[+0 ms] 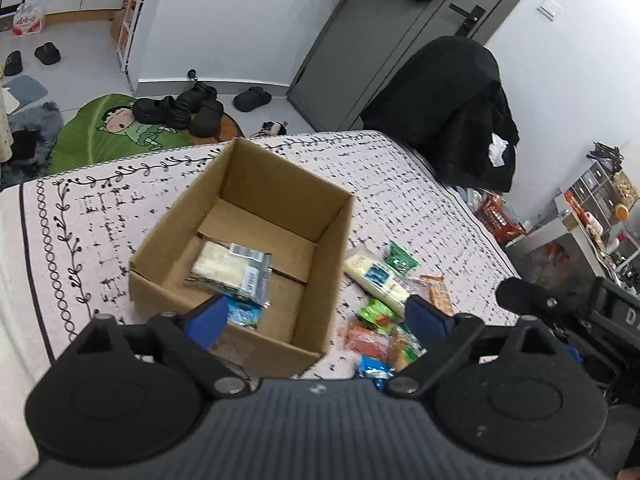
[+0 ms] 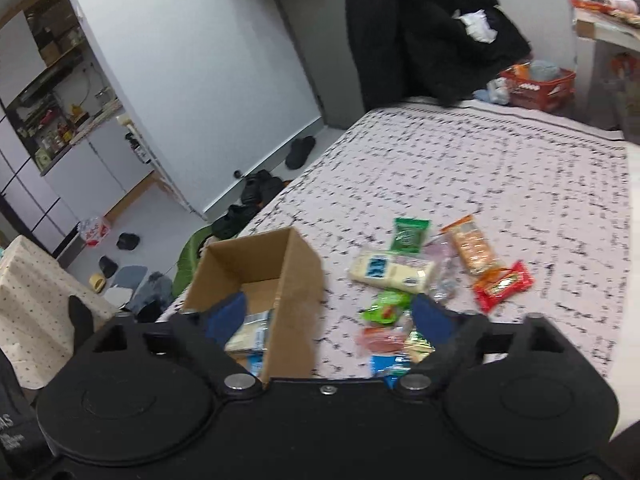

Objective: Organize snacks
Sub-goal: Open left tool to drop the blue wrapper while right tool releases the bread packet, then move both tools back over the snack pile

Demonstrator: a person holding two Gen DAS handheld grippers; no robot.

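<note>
Snacks lie in two groups on the patterned bedspread (image 1: 120, 216): some inside the open cardboard box (image 1: 244, 216), the rest in a loose heap (image 1: 384, 312) just beside the box's right wall. In the box, a pale cracker pack (image 1: 224, 266) lies flat on the floor with a small blue packet (image 1: 242, 312) near the front wall; that packet is partly covered by the left gripper's blue finger pad (image 1: 208, 320). In the heap, a long pale pack with a blue label (image 2: 390, 272), a green sachet (image 2: 410, 234), an orange cracker sleeve (image 2: 470, 250) and a red wrapper (image 2: 504, 286) can be told apart. The nearer packets are blurred, and their lower edges are cut off by the gripper bodies, so their kinds are unclear.

The left gripper (image 1: 316, 320) hangs above the box's front right corner, tilted down, its fingers spread wide with nothing between them. The right gripper (image 2: 328, 318) hovers over the box's right wall and the near edge of the heap, likewise spread wide and empty. Part of the right gripper's black housing (image 1: 560, 312) shows at the edge of the left wrist view.
</note>
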